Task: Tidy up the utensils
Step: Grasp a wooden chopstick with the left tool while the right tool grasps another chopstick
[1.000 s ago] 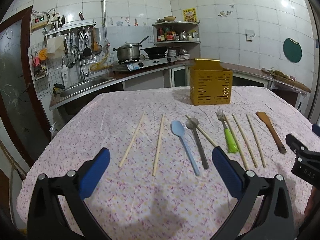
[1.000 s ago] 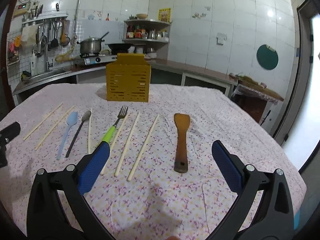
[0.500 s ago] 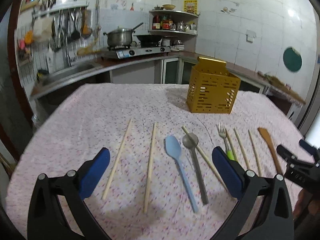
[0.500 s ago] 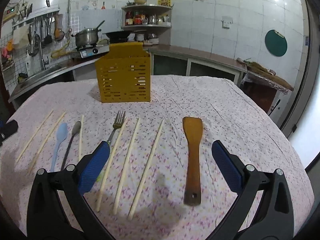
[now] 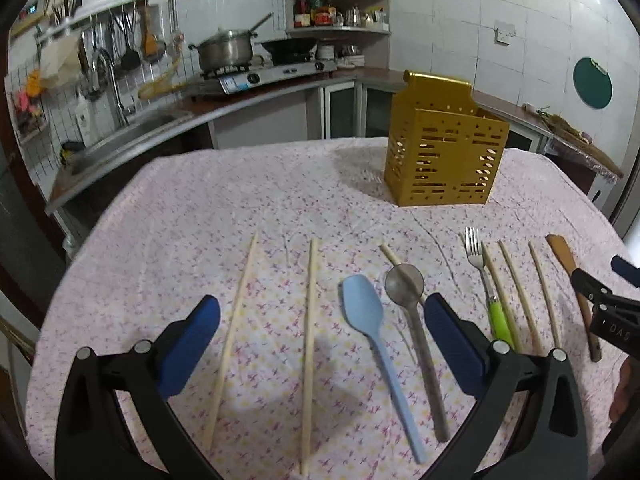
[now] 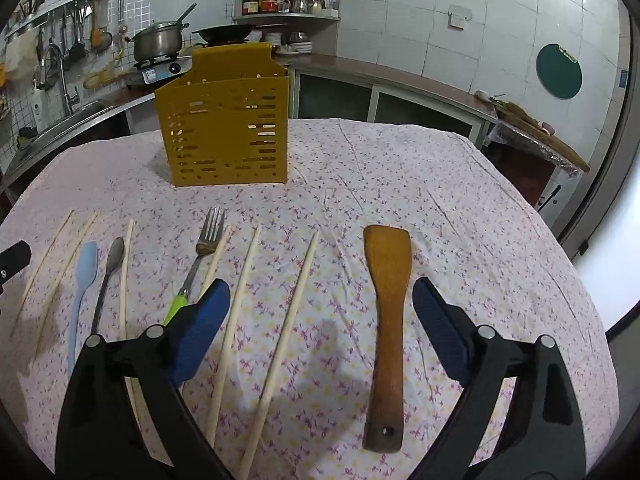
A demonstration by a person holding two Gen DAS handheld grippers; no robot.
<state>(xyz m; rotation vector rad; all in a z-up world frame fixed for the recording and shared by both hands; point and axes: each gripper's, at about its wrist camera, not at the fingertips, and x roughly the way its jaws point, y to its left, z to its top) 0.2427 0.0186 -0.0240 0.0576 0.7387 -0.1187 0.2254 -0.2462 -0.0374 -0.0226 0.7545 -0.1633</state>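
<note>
Both tongs are being held wide open above the flowered tablecloth (image 5: 200, 216), and nothing is being gripped by either. The left gripper (image 5: 322, 344) is being held over the left end of the utensil row: two chopsticks (image 5: 308, 344) are being framed between its blue pads (image 5: 188, 344), with the blue spoon (image 5: 370, 334) and the metal spoon (image 5: 408, 292) lying just inside its right pad. One further chopstick is being crossed by the metal spoon's bowl; whether the two are touching cannot be told from this view. Beyond the right pad, the green-handled fork (image 5: 486, 284) and more chopsticks are being seen, with the right gripper's black tip entering at the far right edge. The right gripper (image 6: 322, 330) is being held over the right end of the row: the wooden spatula (image 6: 387, 300) is lying between its pads, nearer the right one, and two chopsticks (image 6: 296, 304) are lying between the pads on the left side. The fork (image 6: 200, 256) is being partly hidden behind the left pad. The yellow utensil holder (image 6: 224, 120) is standing upright on the cloth well ahead of both tongs, apart from every utensil.
</note>
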